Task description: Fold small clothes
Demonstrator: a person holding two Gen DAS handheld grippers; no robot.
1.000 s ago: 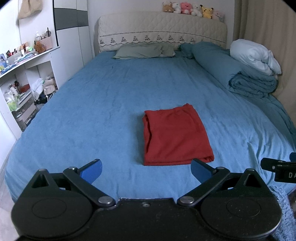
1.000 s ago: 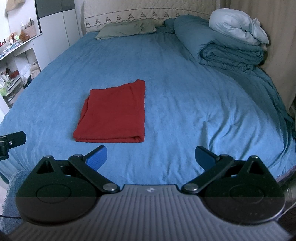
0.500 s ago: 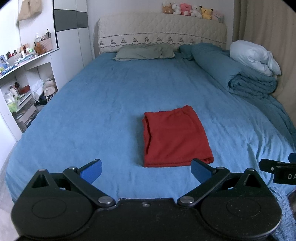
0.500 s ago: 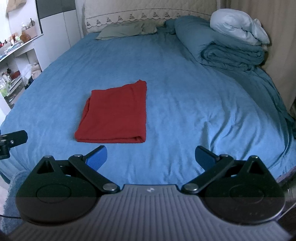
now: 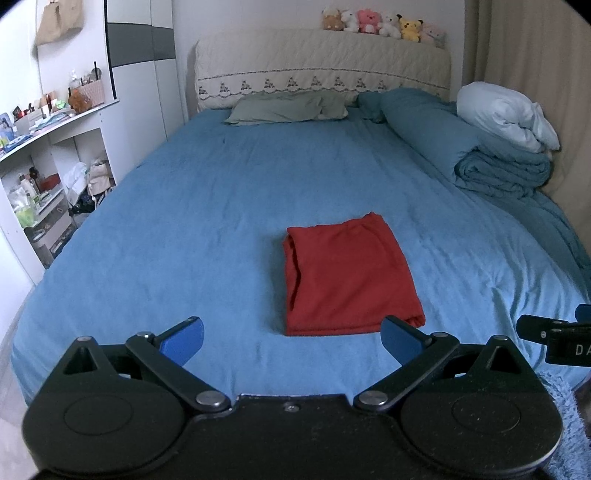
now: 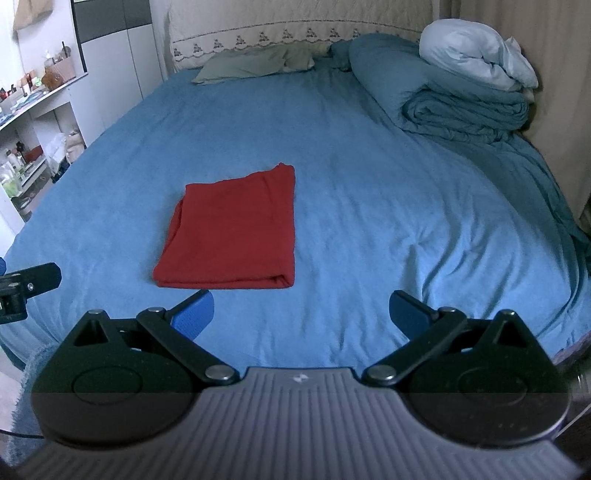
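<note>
A red garment (image 5: 347, 275) lies folded into a flat rectangle on the blue bed sheet (image 5: 184, 229), near the foot of the bed. It also shows in the right wrist view (image 6: 232, 230), ahead and to the left. My left gripper (image 5: 291, 338) is open and empty, held back from the garment's near edge. My right gripper (image 6: 303, 314) is open and empty, near the garment's near right corner. Neither gripper touches the cloth. Part of the right gripper (image 5: 554, 338) shows at the right edge of the left wrist view.
A rolled blue duvet (image 5: 491, 162) with a white pillow (image 5: 506, 114) lies along the bed's right side. A green pillow (image 5: 288, 107) lies at the headboard, with plush toys (image 5: 380, 22) on top. White shelves (image 5: 44, 177) with clutter stand left of the bed.
Both grippers have drawn back slightly from the garment and stayed open. The folded garment has not moved.
</note>
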